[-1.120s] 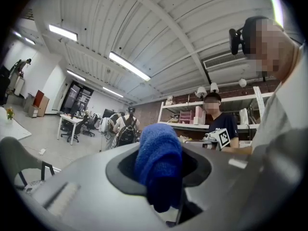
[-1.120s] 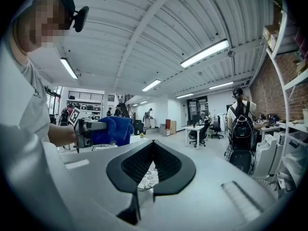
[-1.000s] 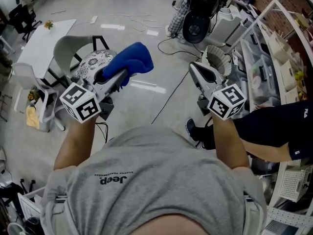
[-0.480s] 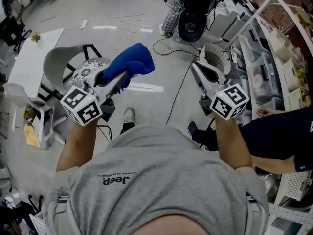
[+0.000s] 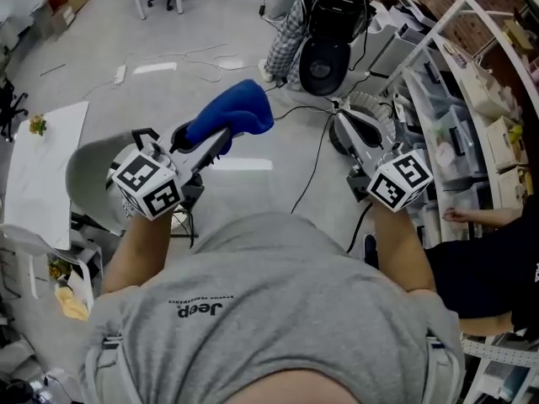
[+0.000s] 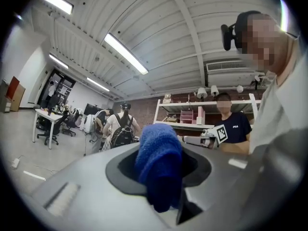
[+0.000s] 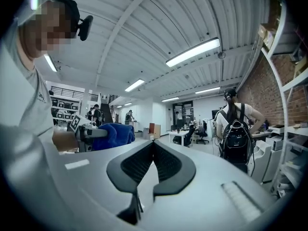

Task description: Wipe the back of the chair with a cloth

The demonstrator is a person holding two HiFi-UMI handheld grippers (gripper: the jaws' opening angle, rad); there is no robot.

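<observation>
Blue cloth (image 5: 232,113) in left gripper's (image 5: 221,130) jaws

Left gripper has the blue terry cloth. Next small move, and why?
Probably lower the left gripper down and leftward toward the grey moulded chair: its jaws are clamped on the blue terry cloth, which is held in the air, apart from the chair. The right gripper is shut and empty.

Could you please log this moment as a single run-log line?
left tool: shut on blue terry cloth, held aloft | right tool: shut, empty | grey shell chair: lower left, untouched
</observation>
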